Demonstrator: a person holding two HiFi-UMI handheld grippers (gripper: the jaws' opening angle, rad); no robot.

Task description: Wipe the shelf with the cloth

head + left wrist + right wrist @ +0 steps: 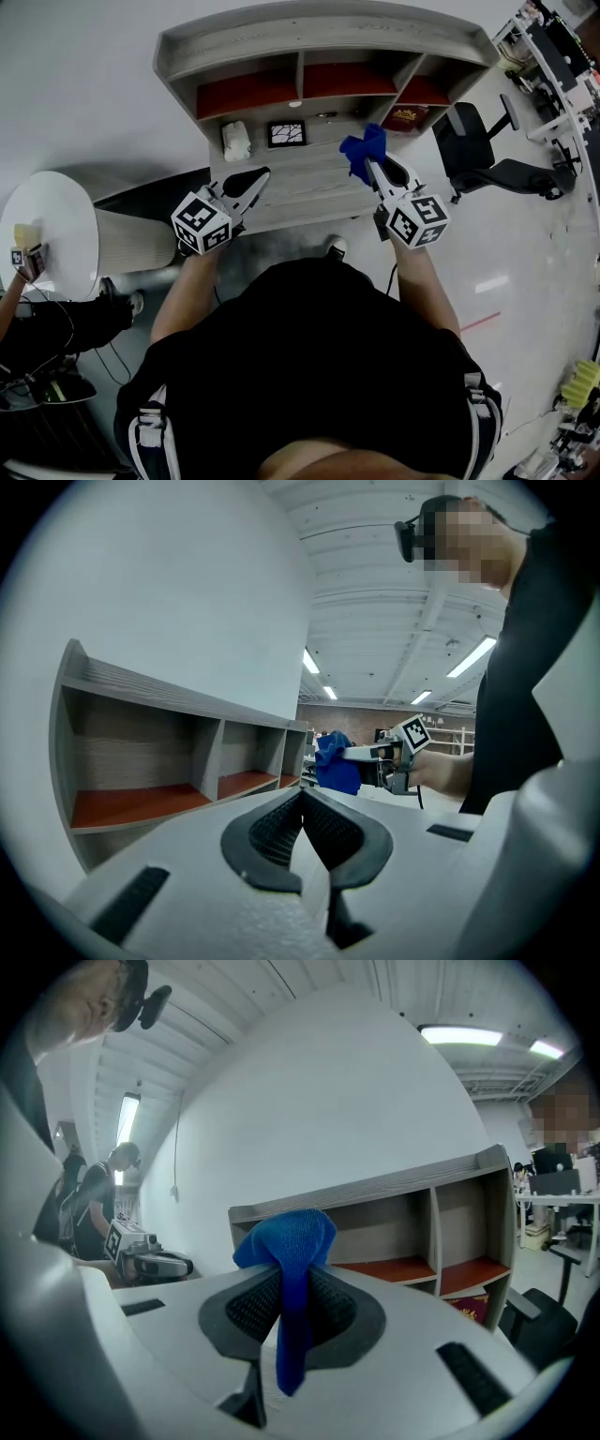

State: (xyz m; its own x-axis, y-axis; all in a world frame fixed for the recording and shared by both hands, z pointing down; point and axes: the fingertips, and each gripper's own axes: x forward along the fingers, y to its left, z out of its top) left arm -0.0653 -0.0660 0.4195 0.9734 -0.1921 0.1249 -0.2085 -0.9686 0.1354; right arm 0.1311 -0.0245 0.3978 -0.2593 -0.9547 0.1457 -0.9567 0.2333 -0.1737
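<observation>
Cloth (364, 152): blue, soft and light, probably limp enough to fold under a stroke. It is pinched at a bunched fold by the right gripper (373, 169), above the shelf (319, 37) ledge. A thick bunch seems the best hold, leaving a loose pad free. Left gripper (261, 176): jaws together, empty. Only the head view shows the white object (235, 141) and frame (286, 133) on the ledge. Only the right gripper view shows the cloth's tail hanging between the jaws.
</observation>
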